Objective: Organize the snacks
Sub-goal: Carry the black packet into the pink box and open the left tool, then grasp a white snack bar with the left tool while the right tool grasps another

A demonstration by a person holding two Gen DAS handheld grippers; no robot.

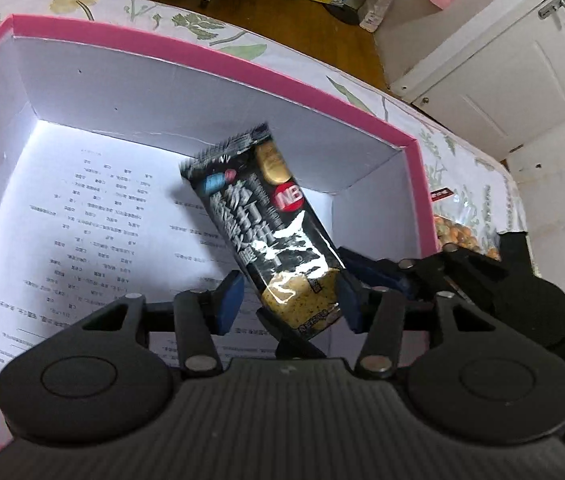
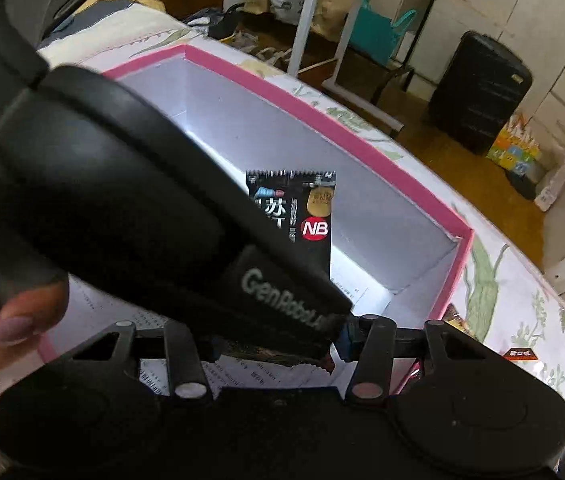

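Observation:
A black cracker packet (image 1: 266, 232) marked NB stands tilted inside the pink box (image 1: 218, 60), over the printed paper (image 1: 94, 216) lining its bottom. My left gripper (image 1: 288, 300) is open around the packet's lower end, its blue pads (image 1: 228, 300) apart from the wrapper on the left side. In the right wrist view the same packet (image 2: 302, 216) shows past the left gripper's black body (image 2: 130, 208), which covers most of it. My right gripper (image 2: 278, 346) sits just behind, at the box's near edge; a dark wrapper edge lies between its fingers, and its state is unclear.
The pink box (image 2: 322, 120) sits on a floral tablecloth (image 2: 502, 300). A bag of round snacks (image 1: 462, 232) lies right of the box. Another small packet (image 2: 520, 354) lies on the cloth. White cabinets (image 1: 502, 80) and a black suitcase (image 2: 478, 92) stand beyond the table.

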